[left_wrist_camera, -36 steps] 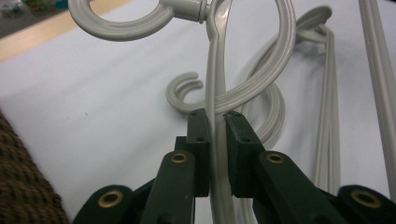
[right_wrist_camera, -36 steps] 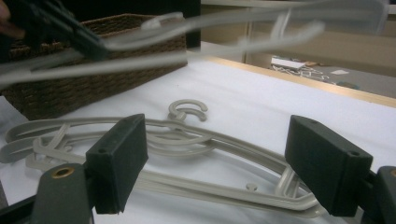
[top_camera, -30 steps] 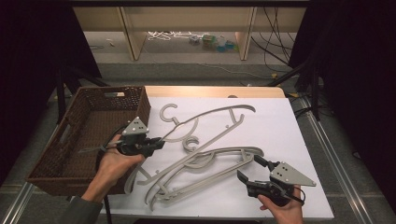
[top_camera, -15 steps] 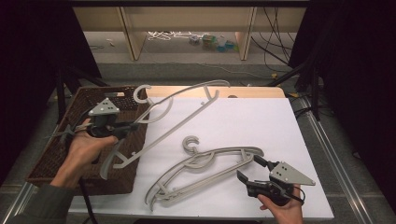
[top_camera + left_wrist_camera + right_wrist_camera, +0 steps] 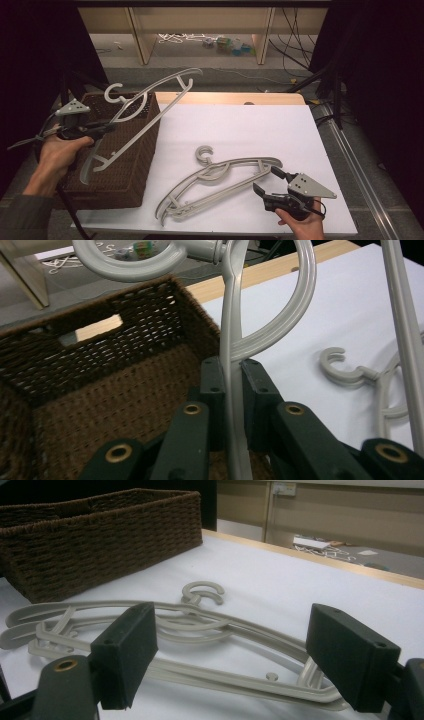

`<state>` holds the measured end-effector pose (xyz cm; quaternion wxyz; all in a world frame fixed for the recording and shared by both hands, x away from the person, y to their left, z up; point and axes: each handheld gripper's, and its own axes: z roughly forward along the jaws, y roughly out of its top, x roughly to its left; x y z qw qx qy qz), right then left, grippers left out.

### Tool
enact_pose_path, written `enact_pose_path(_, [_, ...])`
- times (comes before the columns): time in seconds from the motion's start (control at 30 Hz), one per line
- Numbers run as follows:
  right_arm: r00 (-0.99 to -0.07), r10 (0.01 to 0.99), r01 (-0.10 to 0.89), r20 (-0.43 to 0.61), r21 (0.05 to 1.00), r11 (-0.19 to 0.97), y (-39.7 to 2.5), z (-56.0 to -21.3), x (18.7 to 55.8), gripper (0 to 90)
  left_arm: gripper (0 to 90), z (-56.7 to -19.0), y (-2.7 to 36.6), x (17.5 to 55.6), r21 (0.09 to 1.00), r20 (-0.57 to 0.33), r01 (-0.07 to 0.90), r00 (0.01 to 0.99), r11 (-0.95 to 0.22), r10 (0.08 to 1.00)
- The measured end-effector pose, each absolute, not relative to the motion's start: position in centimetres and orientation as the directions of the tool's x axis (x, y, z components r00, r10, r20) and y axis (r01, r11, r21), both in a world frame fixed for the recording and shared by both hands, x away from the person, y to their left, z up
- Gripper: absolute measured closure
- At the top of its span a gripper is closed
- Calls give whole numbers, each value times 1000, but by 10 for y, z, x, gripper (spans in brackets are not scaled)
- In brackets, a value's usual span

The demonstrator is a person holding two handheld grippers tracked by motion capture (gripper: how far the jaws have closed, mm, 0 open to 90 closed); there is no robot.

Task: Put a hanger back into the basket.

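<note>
Grey hanger held over the basket

The left gripper pinches a pale grey plastic hanger, curled hook uppermost, tilted above the brown wicker basket; the right gripper, jaws spread, rests beside a second hanger lying flat on the white table.

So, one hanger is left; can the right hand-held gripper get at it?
Probably yes: the right hand-held gripper is open beside the hanger on the table, nothing between them.

Wicker basket set at the left edge of the counter, one hanger held above the basket, tilted, two hangers laid on the counter to the right of the basket, shelf unit seen behind the counter
</note>
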<state>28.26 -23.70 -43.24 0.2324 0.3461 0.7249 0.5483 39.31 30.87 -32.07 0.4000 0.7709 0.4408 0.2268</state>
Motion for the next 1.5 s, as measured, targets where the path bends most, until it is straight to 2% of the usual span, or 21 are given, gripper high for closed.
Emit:
enact_pose_path(0.17, [-653, 757, 253, 34, 952, 175, -237, -432, 282, 215, 814, -322, 322, 394, 816, 7, 508, 468, -275, 884])
enact_pose_path(0.3, [-654, 756, 245, 34, 955, 169, -236, -433, 282, 215, 813, -323, 338, 398, 803, 71, 508, 438, -312, 896])
enact_pose_path(0.47, [-652, 757, 248, 37, 954, 168, -236, -433, 283, 215, 813, -329, 351, 404, 823, 55, 505, 385, -259, 921])
enact_pose_path(0.6, [-660, 750, 243, 46, 958, 156, -235, -434, 283, 215, 813, -336, 365, 406, 812, 88, 517, 350, -271, 933])
enact_pose_path(0.63, [-653, 756, 248, 36, 954, 168, -236, -433, 283, 215, 813, -336, 369, 406, 795, 115, 524, 364, -305, 924])
enact_pose_path(0.8, [-654, 755, 249, 39, 954, 166, -236, -433, 283, 215, 813, -346, 384, 406, 810, 108, 522, 314, -267, 943])
enact_pose_path(0.97, [-658, 752, 253, 41, 952, 170, -236, -433, 283, 215, 813, -353, 394, 404, 785, 157, 540, 301, -304, 940])
enact_pose_path(1.5, [-656, 754, 258, 38, 950, 177, -236, -434, 283, 215, 812, -375, 411, 400, 745, 171, 589, 285, -313, 943])
